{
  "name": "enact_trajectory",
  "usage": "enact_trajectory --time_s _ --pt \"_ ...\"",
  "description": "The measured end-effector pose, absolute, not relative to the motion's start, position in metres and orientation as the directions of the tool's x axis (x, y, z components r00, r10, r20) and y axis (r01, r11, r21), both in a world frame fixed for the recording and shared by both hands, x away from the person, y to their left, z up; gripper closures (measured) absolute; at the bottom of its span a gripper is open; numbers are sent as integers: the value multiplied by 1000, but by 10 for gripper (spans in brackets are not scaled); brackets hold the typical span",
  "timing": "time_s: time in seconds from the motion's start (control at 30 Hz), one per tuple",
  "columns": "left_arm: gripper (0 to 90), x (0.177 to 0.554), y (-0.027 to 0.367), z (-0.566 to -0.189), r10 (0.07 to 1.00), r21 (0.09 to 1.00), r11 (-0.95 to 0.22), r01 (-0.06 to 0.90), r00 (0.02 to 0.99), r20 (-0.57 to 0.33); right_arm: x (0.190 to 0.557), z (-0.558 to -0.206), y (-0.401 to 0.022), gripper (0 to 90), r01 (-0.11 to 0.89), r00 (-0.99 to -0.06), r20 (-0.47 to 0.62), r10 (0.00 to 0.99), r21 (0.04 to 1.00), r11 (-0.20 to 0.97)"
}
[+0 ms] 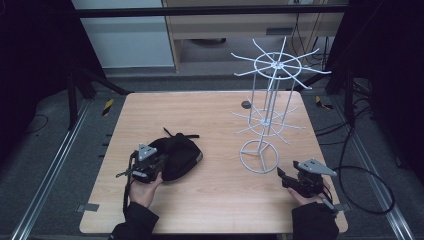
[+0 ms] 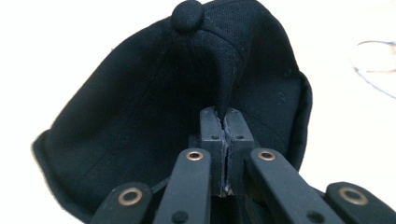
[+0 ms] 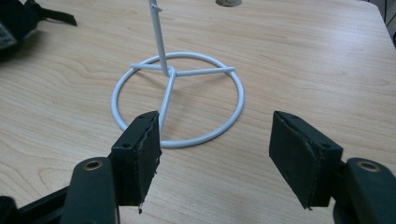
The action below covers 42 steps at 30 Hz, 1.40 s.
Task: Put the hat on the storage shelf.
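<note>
Cap: black cap (image 1: 176, 156) lies on the surface (image 1: 215, 200) at about 8 o'clock from the white wire rack (image 1: 267, 107).
Left hand-held gripper (image 2: 224, 122): clamped on a thin fold of crown fabric — the pinch may slip once lifted.
Right hand-held gripper (image 3: 215, 158): jaws apart, nothing between them, facing the rack's base ring.
Risk: the cap, dangling limp, may snag a prong and tip the light rack — its base is unheld.

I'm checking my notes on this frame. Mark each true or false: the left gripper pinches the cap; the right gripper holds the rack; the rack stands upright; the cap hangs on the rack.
1. The left gripper pinches the cap: true, jaws shut on a fold of fabric.
2. The right gripper holds the rack: false, its jaws stand open, short of the base ring.
3. The rack stands upright: true.
4. The cap hangs on the rack: false, it lies on the table.
</note>
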State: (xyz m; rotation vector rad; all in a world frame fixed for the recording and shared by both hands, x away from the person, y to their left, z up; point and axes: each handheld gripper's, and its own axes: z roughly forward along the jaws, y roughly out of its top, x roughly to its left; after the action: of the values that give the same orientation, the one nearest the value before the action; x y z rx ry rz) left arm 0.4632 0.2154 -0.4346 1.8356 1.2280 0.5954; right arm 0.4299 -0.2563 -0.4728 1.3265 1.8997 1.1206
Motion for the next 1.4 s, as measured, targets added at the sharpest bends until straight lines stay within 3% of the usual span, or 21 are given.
enact_trajectory --time_s 0.23,0.73,1.1,1.4 --pt "888 444 221 -410 871 892 -181 414 488 -50 429 -473 -260 340 465 -340 17 940 872 153" --pt "889 413 228 -340 812 984 -20 179 577 -89 430 -474 -267 341 452 -317 6 948 880 145" --pt "889 410 221 -300 772 988 154 29 620 -138 431 -474 -268 341 452 -314 4 949 880 145" --pt "889 410 212 -273 731 966 254 -40 662 -165 432 -476 -268 342 454 -319 8 948 879 145"
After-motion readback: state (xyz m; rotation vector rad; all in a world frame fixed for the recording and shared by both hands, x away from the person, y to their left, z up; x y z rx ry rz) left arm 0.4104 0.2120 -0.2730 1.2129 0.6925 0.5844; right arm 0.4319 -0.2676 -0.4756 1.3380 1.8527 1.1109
